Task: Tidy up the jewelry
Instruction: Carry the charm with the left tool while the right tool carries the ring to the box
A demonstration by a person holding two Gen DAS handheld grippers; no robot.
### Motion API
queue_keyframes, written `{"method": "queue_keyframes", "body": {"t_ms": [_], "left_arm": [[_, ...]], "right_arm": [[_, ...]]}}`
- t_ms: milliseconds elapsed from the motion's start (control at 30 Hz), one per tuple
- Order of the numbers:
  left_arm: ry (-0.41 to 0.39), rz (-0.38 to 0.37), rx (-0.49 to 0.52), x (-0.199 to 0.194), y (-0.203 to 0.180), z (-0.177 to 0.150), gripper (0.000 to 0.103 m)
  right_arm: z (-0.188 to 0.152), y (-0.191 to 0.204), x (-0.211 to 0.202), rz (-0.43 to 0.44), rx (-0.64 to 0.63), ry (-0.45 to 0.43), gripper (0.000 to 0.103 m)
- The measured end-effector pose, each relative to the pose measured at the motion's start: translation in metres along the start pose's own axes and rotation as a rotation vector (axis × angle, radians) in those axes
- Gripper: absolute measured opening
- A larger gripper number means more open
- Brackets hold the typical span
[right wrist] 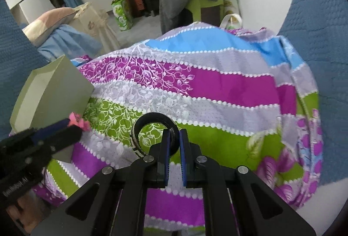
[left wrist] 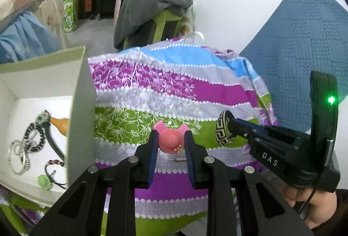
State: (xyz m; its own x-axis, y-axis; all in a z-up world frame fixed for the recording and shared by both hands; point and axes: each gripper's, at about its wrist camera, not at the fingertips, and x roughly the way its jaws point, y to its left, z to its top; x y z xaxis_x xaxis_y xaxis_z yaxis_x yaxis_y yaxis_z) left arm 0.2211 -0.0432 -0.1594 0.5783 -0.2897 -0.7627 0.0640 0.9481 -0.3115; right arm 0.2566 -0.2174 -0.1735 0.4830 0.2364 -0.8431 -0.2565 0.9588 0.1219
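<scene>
Sitting between left fingers [left wrist: 154, 144], pink hat clip [left wrist: 170, 142].

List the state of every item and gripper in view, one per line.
left gripper: shut on the pink hat clip.
pink hat clip: held off the cloth.
right gripper: shut on the patterned bangle.
patterned bangle: held by its rim, lifted.
box: open, jewelry inside.
silver bangles: lying in the box.
striped cloth: spread out, wrinkled.
</scene>
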Motion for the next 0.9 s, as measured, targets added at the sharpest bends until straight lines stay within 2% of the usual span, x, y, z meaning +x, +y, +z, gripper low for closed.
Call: {"method": "queue_keyframes", "body": {"t_ms": [233,533,900], "left_arm": [[-0.045,-0.007,0.014,-0.042,-0.003,0.021,0.023],[-0.117,-0.022,0.023,-0.095,0.000,0.064,0.023],[-0.202,-0.002,0.031,-0.158,0.023,0.096,0.023]], "right_arm": [[0.011,0.007,-0.034,0.000,0.027,-0.039,0.006],[0.059,0.025,-0.086,-0.002,0.007,-0.139,0.006],[0.105,0.079,-0.132,0.033,-0.054,-0.240,0.006]]}}
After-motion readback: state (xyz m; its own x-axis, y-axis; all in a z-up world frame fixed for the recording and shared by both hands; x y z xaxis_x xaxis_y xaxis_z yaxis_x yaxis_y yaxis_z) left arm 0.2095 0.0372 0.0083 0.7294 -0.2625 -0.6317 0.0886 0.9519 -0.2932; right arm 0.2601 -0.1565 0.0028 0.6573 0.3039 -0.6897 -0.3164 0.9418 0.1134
